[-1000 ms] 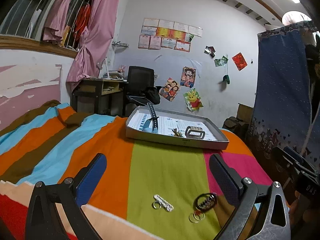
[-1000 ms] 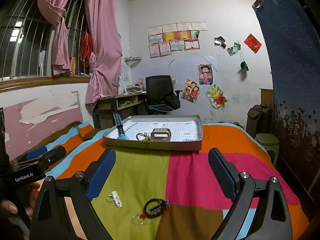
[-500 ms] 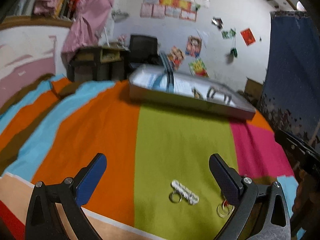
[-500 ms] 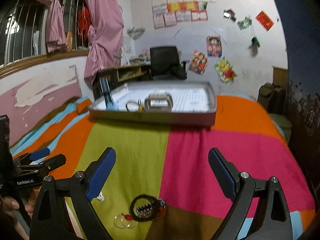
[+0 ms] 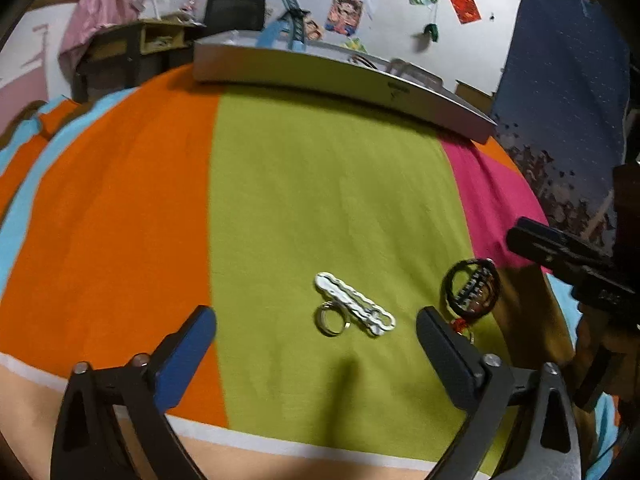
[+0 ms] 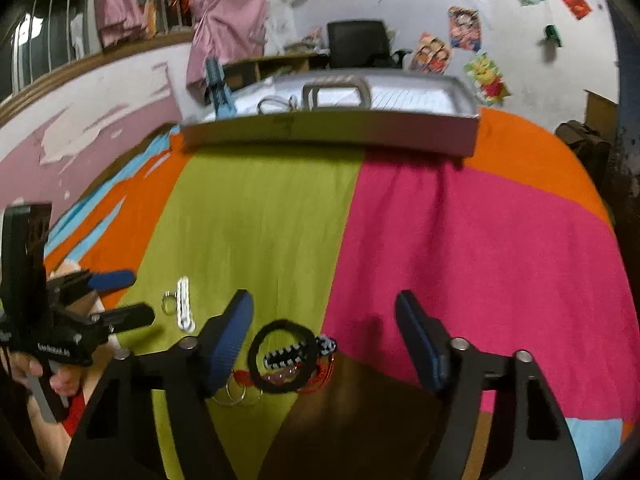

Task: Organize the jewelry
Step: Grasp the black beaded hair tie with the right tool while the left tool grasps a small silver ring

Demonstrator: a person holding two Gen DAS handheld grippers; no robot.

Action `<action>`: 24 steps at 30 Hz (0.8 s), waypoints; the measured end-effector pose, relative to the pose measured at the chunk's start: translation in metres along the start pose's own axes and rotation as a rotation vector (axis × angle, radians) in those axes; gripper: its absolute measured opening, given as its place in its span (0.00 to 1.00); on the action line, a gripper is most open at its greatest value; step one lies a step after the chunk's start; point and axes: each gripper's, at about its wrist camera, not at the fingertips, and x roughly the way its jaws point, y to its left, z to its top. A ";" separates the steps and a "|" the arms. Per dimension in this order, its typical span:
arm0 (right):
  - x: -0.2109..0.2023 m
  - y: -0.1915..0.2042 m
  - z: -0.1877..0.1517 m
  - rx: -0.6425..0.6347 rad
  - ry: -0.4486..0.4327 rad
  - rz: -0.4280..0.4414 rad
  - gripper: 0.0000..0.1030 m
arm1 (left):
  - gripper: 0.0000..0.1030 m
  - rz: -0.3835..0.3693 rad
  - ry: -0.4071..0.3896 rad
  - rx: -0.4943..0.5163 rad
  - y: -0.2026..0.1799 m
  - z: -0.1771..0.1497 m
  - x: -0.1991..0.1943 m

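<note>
On the striped bedspread (image 5: 120, 208) the left gripper (image 5: 316, 330) hangs low with its fingers spread wide and nothing between them. Just ahead of the gap, on the green stripe, lies the white chain bracelet (image 5: 354, 309) with a small ring (image 5: 329, 320) touching it; its long axis runs slantwise across the opening, so the left side looks nearer to it. Further right, the right gripper (image 6: 324, 324) is also spread and empty, and the black looped bracelet (image 6: 286, 356) sits between its fingers, closer to the left one. The tray (image 6: 332, 130) waits well beyond.
</note>
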 end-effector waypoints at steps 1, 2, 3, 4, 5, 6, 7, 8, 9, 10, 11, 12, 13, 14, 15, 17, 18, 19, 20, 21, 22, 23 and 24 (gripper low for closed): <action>0.004 0.002 0.000 -0.015 0.019 0.004 0.57 | 0.87 -0.003 0.008 0.012 -0.001 0.002 0.002; 0.008 0.004 0.001 -0.036 0.040 0.010 0.54 | 0.83 -0.002 0.014 0.022 -0.002 0.003 0.003; 0.011 0.007 0.003 -0.055 0.057 0.010 0.49 | 0.80 -0.004 0.017 0.030 -0.003 0.003 0.004; 0.014 0.012 0.003 -0.078 0.077 0.008 0.46 | 0.79 -0.013 0.021 0.034 -0.003 0.003 0.005; 0.016 0.015 0.003 -0.097 0.093 0.011 0.44 | 0.76 -0.020 0.025 0.034 -0.003 0.003 0.005; 0.021 0.019 0.004 -0.121 0.116 0.014 0.40 | 0.71 -0.027 0.030 0.035 -0.003 0.004 0.006; 0.023 0.022 0.005 -0.137 0.132 0.017 0.39 | 0.69 -0.034 0.036 0.036 -0.003 0.004 0.006; 0.025 0.026 0.006 -0.156 0.153 0.019 0.39 | 0.65 -0.040 0.039 0.035 -0.003 0.005 0.007; 0.029 0.030 0.006 -0.177 0.176 0.021 0.39 | 0.62 -0.049 0.043 0.033 -0.003 0.005 0.008; 0.032 0.035 0.007 -0.199 0.196 0.026 0.38 | 0.61 -0.053 0.045 0.031 -0.002 0.006 0.009; 0.035 0.039 0.008 -0.224 0.215 0.029 0.36 | 0.58 -0.061 0.049 0.023 -0.001 0.007 0.010; 0.037 0.042 0.008 -0.245 0.230 0.027 0.34 | 0.53 -0.066 0.052 0.017 0.001 0.007 0.010; 0.040 0.048 0.009 -0.275 0.253 0.024 0.34 | 0.51 -0.073 0.056 0.006 0.003 0.008 0.010; 0.043 0.052 0.009 -0.295 0.270 0.025 0.34 | 0.46 -0.080 0.062 -0.005 0.005 0.007 0.012; 0.045 0.054 0.009 -0.310 0.284 0.023 0.34 | 0.41 -0.084 0.068 -0.013 0.006 0.007 0.013; 0.052 0.061 0.010 -0.346 0.321 0.019 0.33 | 0.37 -0.090 0.081 -0.025 0.008 0.007 0.016; 0.054 0.063 0.011 -0.361 0.336 0.018 0.32 | 0.34 -0.086 0.087 -0.023 0.007 0.007 0.017; 0.056 0.065 0.012 -0.369 0.347 0.019 0.30 | 0.32 -0.081 0.097 -0.017 0.006 0.008 0.020; 0.058 0.067 0.012 -0.379 0.360 0.016 0.29 | 0.29 -0.078 0.103 -0.012 0.006 0.008 0.021; 0.059 0.068 0.013 -0.385 0.366 0.014 0.27 | 0.24 -0.073 0.111 -0.007 0.004 0.010 0.024; 0.059 0.071 0.014 -0.390 0.372 0.011 0.23 | 0.21 -0.066 0.121 -0.002 0.003 0.011 0.026; 0.060 0.072 0.014 -0.393 0.377 0.009 0.19 | 0.16 -0.062 0.127 0.002 0.003 0.011 0.028; 0.061 0.075 0.016 -0.392 0.381 0.008 0.13 | 0.10 -0.059 0.131 0.000 0.004 0.011 0.029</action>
